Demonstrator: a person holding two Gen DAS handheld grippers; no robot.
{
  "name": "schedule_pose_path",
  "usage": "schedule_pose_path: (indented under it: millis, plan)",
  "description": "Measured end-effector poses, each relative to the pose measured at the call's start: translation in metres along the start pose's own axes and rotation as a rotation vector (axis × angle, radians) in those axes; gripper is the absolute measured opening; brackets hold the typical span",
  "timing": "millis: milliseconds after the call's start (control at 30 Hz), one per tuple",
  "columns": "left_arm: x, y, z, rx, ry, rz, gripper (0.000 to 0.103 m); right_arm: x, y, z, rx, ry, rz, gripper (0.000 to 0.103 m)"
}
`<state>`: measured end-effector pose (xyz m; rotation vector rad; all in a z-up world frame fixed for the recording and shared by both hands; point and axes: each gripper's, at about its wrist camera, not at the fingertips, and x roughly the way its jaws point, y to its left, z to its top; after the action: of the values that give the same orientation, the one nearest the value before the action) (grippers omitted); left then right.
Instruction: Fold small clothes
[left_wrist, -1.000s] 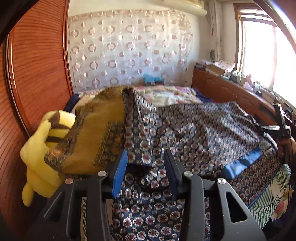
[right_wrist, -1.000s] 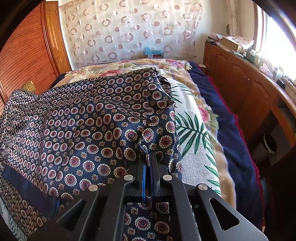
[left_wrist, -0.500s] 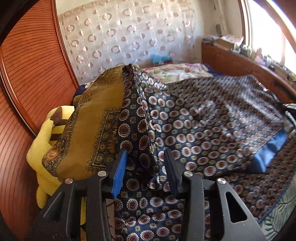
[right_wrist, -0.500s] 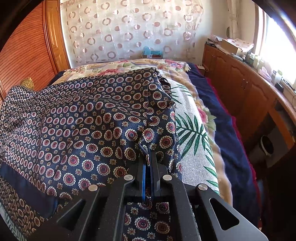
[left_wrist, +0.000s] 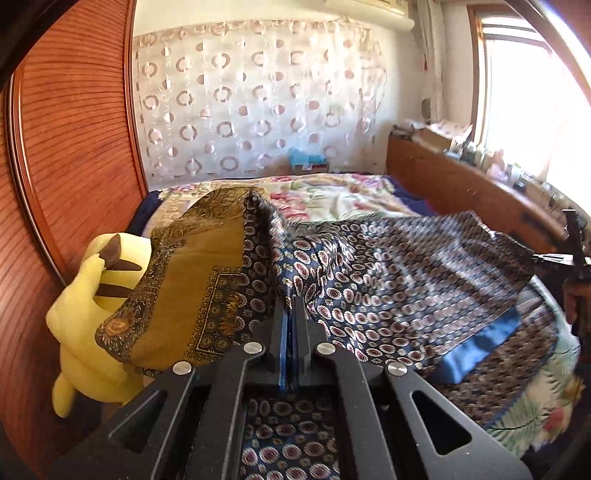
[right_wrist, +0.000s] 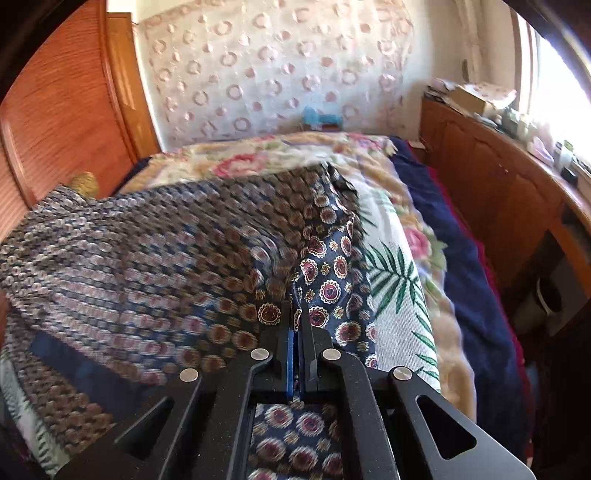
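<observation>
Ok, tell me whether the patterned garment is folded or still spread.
Spread, not folded: the patterned garment stretches between the left gripper and right gripper, both shut on it.

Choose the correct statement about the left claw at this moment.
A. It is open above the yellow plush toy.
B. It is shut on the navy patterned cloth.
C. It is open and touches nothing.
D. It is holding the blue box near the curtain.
B: in the left wrist view the left claw is closed, with the navy patterned cloth pinched between its blue pads.
</observation>
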<state>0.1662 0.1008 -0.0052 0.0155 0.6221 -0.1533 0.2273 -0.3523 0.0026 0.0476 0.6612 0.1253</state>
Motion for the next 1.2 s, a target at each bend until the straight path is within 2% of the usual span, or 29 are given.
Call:
schedule_pose_path:
  millis: [133,267,367,600,767,900,1200]
  plan:
    - [-0.009,0.011,-0.003,-0.026,-0.011,-0.002,0.003,-0.032,-0.007,0.009,0.02,-0.046,0.049,0.001]
    - [-0.008,0.031,-0.014,-0.092,0.015,-0.026,0.003,-0.067,-0.019,0.014,0.058,-0.095,0.103,0.001]
    - [-0.004,0.034,-0.03,-0.084,0.047,-0.009,0.003,-0.082,-0.025,0.005,0.058,-0.095,0.121,0.001]
    - [0.005,0.043,-0.063,-0.114,0.102,-0.012,0.003,-0.074,-0.03,-0.041,-0.013,-0.005,0.046,0.001]
    - [0.009,0.04,-0.069,-0.113,0.109,-0.001,0.003,-0.054,-0.032,-0.05,-0.012,0.04,0.014,0.001]
    - [0.007,0.039,-0.07,-0.112,0.106,0.006,0.003,-0.046,-0.023,-0.047,-0.029,0.038,-0.002,0.001]
    - [0.003,0.033,-0.075,-0.099,0.102,0.013,0.003,-0.069,0.001,-0.057,-0.067,-0.033,-0.076,0.002]
